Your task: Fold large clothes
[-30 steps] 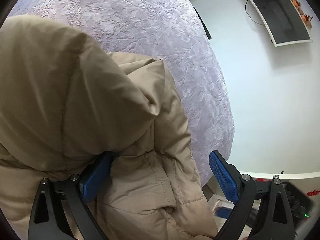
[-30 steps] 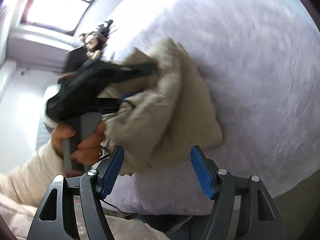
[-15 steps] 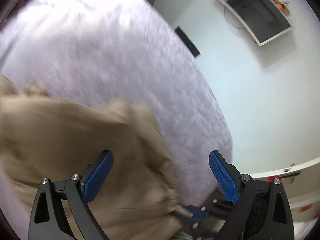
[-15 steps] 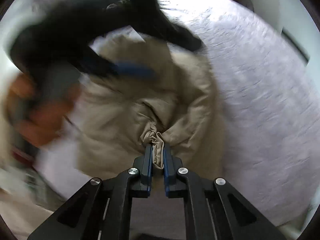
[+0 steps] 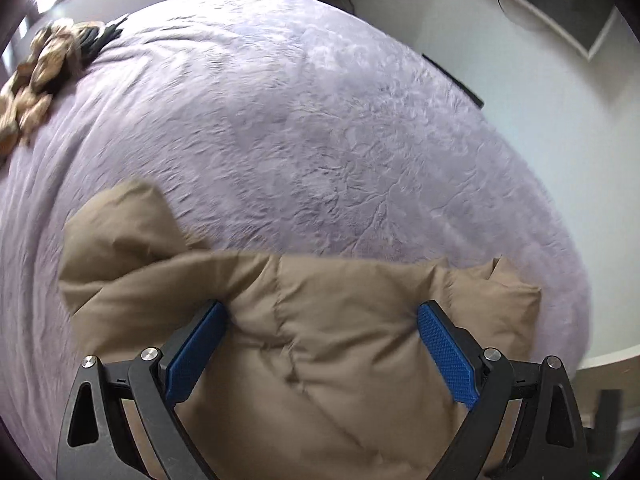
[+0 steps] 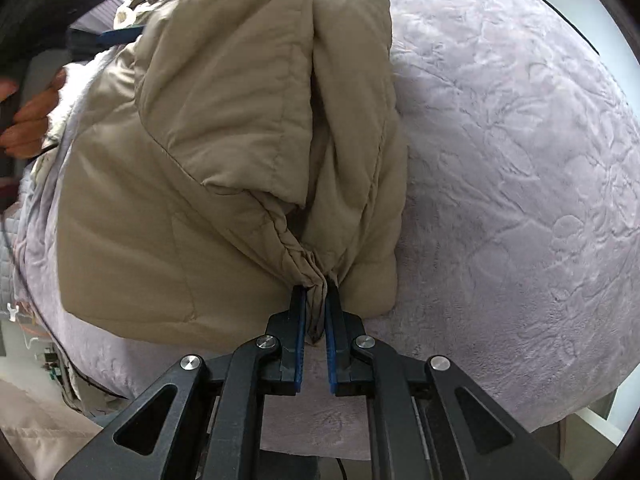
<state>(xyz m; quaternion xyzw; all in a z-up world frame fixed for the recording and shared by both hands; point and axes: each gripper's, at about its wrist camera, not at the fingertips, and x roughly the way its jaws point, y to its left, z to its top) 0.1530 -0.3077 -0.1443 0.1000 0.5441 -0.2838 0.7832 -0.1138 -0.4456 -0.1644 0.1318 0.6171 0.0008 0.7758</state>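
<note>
Pinching tan padded jacket (image 6: 224, 184) hem: right tool (image 6: 316, 300) (frame bottom centre); left tool (image 5: 320, 344) spread wide over jacket, lilac bed (image 5: 320, 120).

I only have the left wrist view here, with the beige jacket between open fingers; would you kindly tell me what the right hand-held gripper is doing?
Observer: The right hand-held gripper is shut on a bunched edge of the beige jacket.
Operator: Thank you. Is the jacket lying flat on that side?
Observer: No, a padded panel is folded over the body of the jacket, with a deep crease beside it.
Operator: Understood. Does the jacket hang off the bed anywhere?
Observer: From the right wrist view it rests on the lilac bedspread; its near corner sits close to the bed edge, but does not hang over.
</note>
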